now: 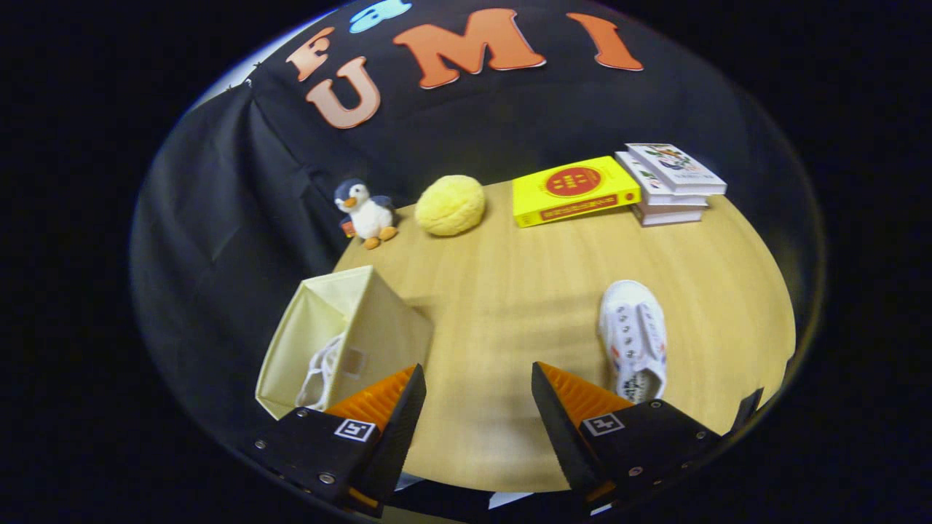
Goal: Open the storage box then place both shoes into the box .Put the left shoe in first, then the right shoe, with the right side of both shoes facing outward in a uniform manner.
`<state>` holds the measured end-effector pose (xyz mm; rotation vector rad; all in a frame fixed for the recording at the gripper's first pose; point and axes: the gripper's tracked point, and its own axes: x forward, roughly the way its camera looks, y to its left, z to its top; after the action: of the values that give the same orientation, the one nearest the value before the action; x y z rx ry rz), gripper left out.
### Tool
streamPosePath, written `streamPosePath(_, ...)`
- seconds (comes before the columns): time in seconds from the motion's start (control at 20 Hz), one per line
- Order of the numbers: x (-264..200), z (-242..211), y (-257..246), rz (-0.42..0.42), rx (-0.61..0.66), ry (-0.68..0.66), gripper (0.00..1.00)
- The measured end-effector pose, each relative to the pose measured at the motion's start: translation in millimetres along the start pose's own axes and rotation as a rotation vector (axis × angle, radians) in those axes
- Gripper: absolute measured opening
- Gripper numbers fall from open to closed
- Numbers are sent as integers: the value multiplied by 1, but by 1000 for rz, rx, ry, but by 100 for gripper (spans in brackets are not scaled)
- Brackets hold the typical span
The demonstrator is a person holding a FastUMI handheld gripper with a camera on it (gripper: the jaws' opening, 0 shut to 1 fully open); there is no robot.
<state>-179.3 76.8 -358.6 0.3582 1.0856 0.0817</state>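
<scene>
Tongs: my tongs [477, 397] are wide open, holding nothing.
Box: the box [378, 320] by my left finger is open, one shoe [320, 375] inside.
Other shoe: the white shoe [633, 338] lies just past my right finger on the surface [502, 291], ready to grab.

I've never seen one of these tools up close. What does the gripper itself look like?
The gripper has two wedge-shaped fingers with ribbed inner faces, tapering to points. Each sits on a dark angular block fixed with small silver screws and carrying a square black-and-white marker tag. The fingers are open.
</scene>
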Motion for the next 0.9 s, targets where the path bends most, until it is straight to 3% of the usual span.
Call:
streamPosePath(0.25, -2, -25, -98, -156, 51, 10, 88)
streamPosePath(0.35, -1, -39, -121, -191, 54, 42, 83)
streamPosePath(0.75, 35, -55, -157, -219, -39, 64, 64)
streamPosePath(0.9, 51, -52, -163, -207, -48, 48, 49)
